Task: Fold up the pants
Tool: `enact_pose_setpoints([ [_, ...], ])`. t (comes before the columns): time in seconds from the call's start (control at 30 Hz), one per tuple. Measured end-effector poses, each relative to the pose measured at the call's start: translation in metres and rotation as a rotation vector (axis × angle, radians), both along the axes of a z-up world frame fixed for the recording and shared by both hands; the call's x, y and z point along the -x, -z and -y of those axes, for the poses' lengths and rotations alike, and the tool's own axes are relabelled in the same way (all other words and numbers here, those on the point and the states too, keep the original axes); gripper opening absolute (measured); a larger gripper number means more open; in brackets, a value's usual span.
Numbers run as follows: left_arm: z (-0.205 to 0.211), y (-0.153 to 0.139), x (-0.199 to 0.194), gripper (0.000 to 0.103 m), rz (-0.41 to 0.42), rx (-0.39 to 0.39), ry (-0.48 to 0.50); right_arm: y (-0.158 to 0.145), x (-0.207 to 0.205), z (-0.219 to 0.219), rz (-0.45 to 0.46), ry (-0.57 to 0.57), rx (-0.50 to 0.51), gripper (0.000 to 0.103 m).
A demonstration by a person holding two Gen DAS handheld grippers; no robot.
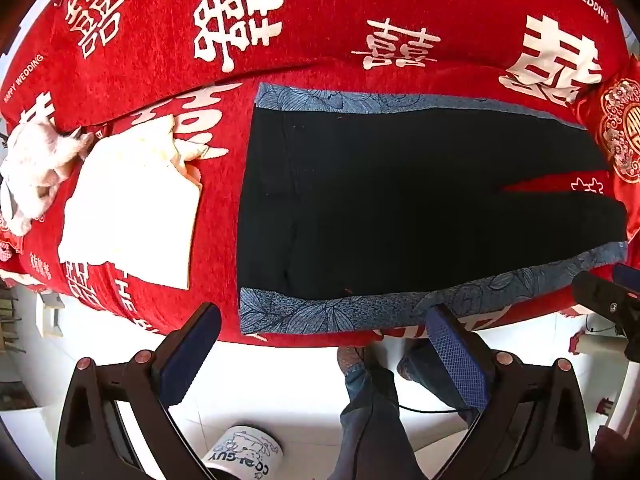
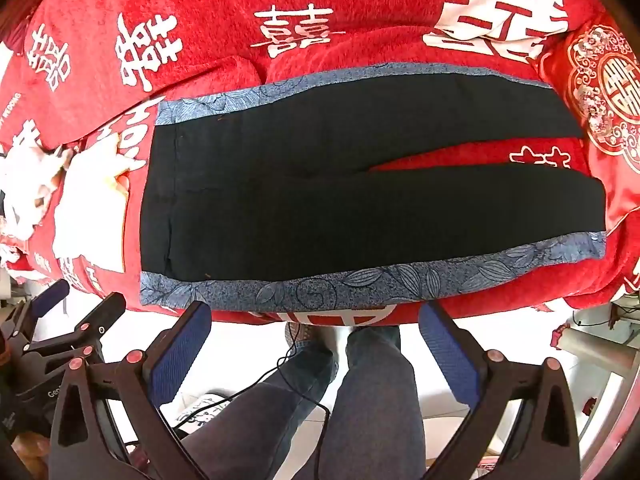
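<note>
ahead of the tongs, matt black cloth pants [image 1: 400, 200] with blue leaf-printed trim lie on a fuzzy red blanket [image 1: 320, 40]; the tongs' pads [image 2: 180, 354] are ribbed blue, their arms matt black plastic.

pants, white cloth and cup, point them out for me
pants [image 2: 360, 216]: right wrist view, black middle.
white cloth [image 1: 132, 208]: left wrist view, centre of the fold.
cup [image 1: 244, 454]: left wrist view, printed side.

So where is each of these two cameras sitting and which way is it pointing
Left wrist: on the left gripper, aimed steeply down at the black pants on the red bedspread; open fingers, the person's legs and the right gripper show.
Right wrist: on the right gripper, same downward aim; open fingers, legs, left gripper at left.
Shared: pants, bedspread, white cloths, red cushion.
</note>
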State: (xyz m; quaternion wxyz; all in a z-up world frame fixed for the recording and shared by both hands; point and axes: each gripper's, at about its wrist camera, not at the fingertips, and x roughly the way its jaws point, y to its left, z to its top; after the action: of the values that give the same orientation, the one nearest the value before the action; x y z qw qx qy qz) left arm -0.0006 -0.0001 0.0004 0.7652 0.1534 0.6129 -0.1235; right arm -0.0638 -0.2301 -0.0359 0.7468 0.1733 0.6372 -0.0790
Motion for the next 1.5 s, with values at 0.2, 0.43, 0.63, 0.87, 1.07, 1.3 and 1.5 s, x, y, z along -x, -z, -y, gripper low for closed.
enact_pose_setpoints([
  [0.2,-0.003,-0.002,0.003,0.103,0.006,0.002,0.006,-0.003,0.004,-0.005,0.004,0.004,0.007,0.103],
  [0.43,-0.004,-0.004,0.004,0.103,0.027,-0.009,0.022,-0.003,0.008,-0.008,0.011,0.020,0.010,0.103],
  [0.63,-0.006,-0.006,0.002,0.103,0.053,-0.007,0.027,-0.005,0.009,-0.009,0.016,0.024,0.012,0.103],
  [0.87,-0.006,-0.006,0.002,0.103,0.049,-0.022,0.023,-0.005,0.008,-0.009,0.014,0.024,0.013,0.103],
  [1.07,-0.008,-0.005,0.002,0.103,0.023,0.007,0.020,-0.006,0.009,-0.009,0.014,0.026,0.013,0.103],
  [1.3,-0.010,-0.006,0.002,0.103,0.031,0.018,0.019,-0.006,0.009,-0.009,0.015,0.024,0.013,0.103],
  [1.5,-0.013,-0.005,0.003,0.103,0.019,0.000,0.019,-0.007,0.009,-0.011,0.012,0.028,0.014,0.103],
])
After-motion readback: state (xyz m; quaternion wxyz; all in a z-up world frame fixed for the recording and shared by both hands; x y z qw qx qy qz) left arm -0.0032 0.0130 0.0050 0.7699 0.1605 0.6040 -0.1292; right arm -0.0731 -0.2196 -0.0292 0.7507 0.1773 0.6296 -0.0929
